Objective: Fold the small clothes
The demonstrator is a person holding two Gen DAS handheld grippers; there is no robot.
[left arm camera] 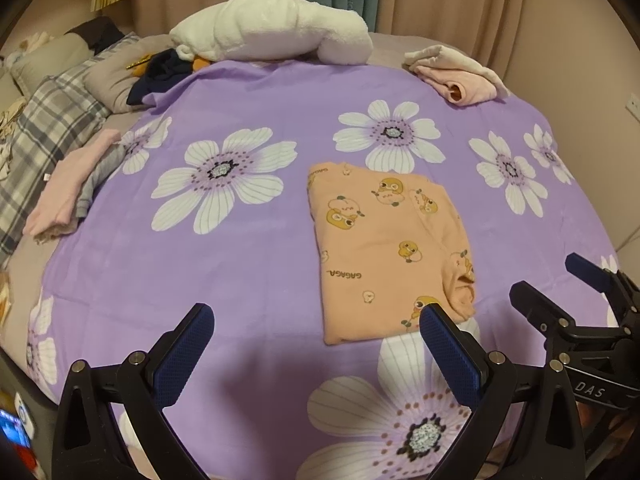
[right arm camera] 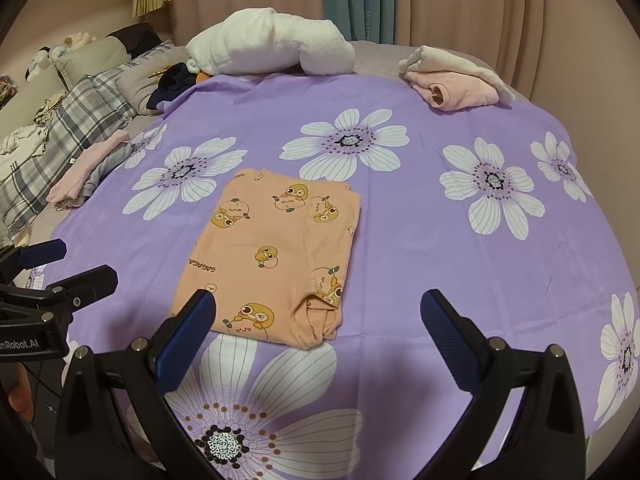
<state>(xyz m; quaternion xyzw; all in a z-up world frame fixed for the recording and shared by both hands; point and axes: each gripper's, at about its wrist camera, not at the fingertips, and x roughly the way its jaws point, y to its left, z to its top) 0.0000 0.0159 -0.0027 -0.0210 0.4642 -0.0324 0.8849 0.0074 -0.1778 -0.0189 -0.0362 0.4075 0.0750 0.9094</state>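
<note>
Item 1: peach garment (left arm camera: 384, 248), duck print, lettering "GAGAGA". Folded into a rectangle, lying flat on the purple flowered sheet (left arm camera: 260, 92) of the bed, near its front edge.

Item 2: your left tongs (left arm camera: 316, 340). Spread wide, nothing between the pads, hovering above the sheet; the right pad overlaps the garment's near corner in this view.

Item 3: your right tongs (right arm camera: 318, 330). Likewise spread wide and empty, level over the sheet, the left pad in front of the garment's near left corner.

Item 4: white rolled blanket (right arm camera: 272, 46) at the far edge; pink folded clothes (right arm camera: 452, 84) far right; pink and grey pile (left arm camera: 68, 192) at left; plaid pillow (right arm camera: 76, 120).

View differences: the left wrist view alone shows a lit screen (left arm camera: 14, 428) at lower left and a wall socket (left arm camera: 634, 106); the right wrist view alone shows plush toys (right arm camera: 60, 50) on the headboard side. Each view catches the other tongs at its edge.
</note>
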